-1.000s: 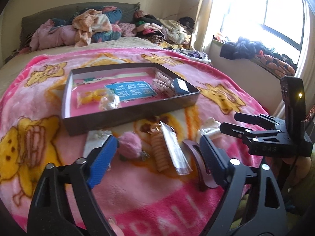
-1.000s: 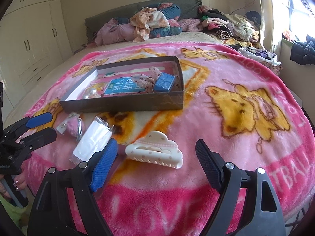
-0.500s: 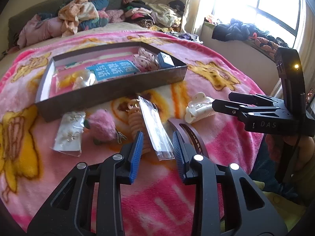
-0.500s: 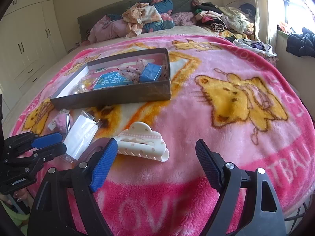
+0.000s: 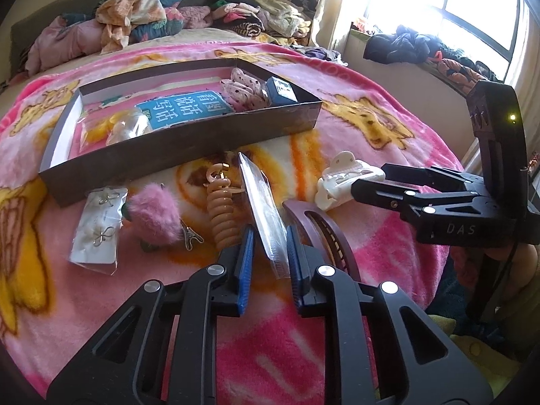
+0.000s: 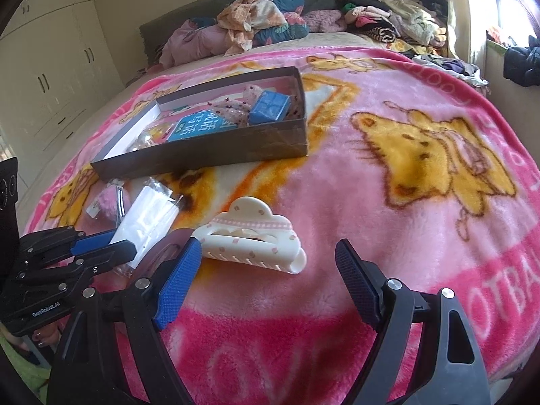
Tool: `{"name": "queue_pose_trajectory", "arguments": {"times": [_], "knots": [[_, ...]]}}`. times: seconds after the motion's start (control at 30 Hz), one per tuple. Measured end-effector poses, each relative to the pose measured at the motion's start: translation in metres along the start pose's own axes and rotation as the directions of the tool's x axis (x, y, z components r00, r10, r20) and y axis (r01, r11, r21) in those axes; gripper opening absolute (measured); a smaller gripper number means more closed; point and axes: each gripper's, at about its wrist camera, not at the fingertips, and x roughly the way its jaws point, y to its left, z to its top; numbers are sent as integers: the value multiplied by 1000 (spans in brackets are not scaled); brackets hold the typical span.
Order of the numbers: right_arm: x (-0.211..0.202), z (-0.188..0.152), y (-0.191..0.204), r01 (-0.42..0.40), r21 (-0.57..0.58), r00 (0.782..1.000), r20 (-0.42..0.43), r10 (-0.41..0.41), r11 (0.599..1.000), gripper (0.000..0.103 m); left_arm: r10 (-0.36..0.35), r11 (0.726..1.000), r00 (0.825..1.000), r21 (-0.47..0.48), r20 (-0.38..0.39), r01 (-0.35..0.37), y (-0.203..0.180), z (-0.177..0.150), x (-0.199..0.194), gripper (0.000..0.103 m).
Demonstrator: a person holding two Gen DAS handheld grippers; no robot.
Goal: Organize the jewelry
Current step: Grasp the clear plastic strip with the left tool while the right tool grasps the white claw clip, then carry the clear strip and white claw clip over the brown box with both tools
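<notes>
My left gripper point(image 5: 270, 236) is closing its jaws on a clear plastic packet point(image 5: 260, 202), which stands tilted on edge between the blue pads. Seen from the right wrist, the same packet point(image 6: 145, 216) is pinched at its near end by that gripper point(image 6: 118, 244). My right gripper point(image 6: 270, 246) is open, its fingers on either side of a white cloud-shaped claw clip point(image 6: 253, 236) on the pink blanket, not touching it. A dark shallow box point(image 5: 189, 145) behind holds a blue card, a blue box and spotted fabric.
Loose on the blanket lie a pink fluffy clip point(image 5: 155, 216), a tan spiral hair tie point(image 5: 219, 216), a maroon comb headband point(image 5: 324, 229) and a card of small pins point(image 5: 98, 229). Clothes pile at the bed's head. The bed edge is near, on the right.
The left jaws have gone from wide to nearly together around the clear packet, which now stands on edge. Both grippers have come lower and closer to the blanket. The right jaws keep their width.
</notes>
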Motion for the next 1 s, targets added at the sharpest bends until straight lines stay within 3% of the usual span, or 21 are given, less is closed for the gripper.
{"name": "queue_pose_trajectory", "arguments": {"times": [0.53,0.6,1.0], "knots": [[28,5,9,-21,-43,999,-39,19,999,79,3,1000,1000,8,-4,-3,-2,4,8,11],[30,6,8,-27,-40,999,-36,25,999,69,3,1000,1000,10,-5,-3,-2,4,9,11],[18,6,-9,-43,31,999,3,43,999,68,-6,1000,1000,1,-17,6,-5,10,18,11]]}}
